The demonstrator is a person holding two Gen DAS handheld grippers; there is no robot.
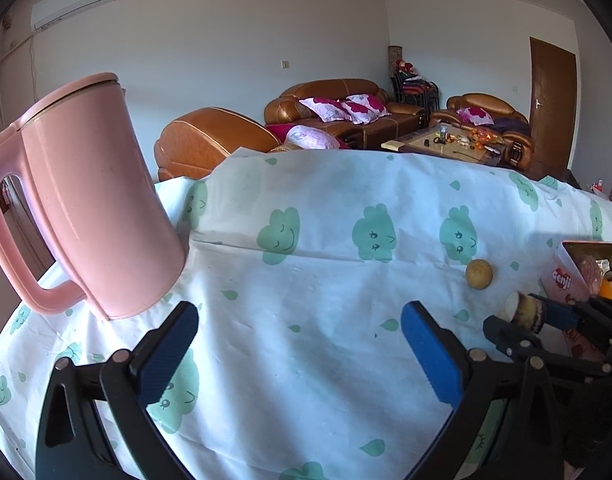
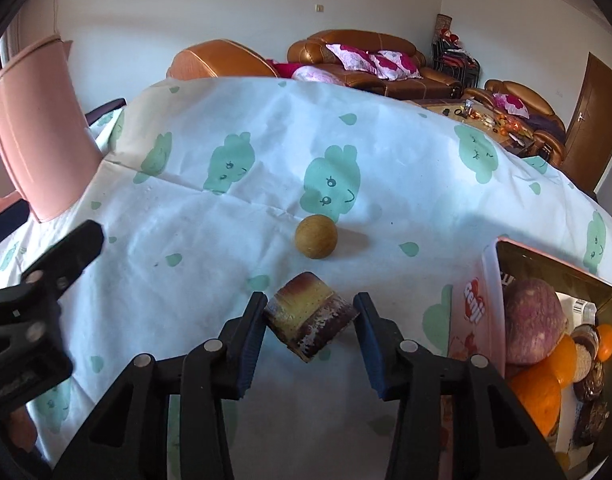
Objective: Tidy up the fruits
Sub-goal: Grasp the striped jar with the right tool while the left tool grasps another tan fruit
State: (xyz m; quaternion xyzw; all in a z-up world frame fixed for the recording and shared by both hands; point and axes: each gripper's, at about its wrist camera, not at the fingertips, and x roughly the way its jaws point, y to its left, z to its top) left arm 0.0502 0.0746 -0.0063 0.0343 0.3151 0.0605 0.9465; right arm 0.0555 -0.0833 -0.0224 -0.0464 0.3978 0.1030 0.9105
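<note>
Right wrist view is showing the right gripper (image 2: 310, 320) clamping a cut fruit chunk (image 2: 309, 317) just left of the tin (image 2: 482, 280), which is already holding oranges; a round fruit (image 2: 316, 242) is waiting beyond, while the left gripper (image 1: 299, 344) is gaping empty

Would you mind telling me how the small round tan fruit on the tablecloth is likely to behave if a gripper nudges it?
The round tan fruit looks nearly spherical and sits free on the tablecloth, so it would probably roll. The cloth's creases may slow it. Its dull, matte skin suggests the pads would not slip much.
</note>
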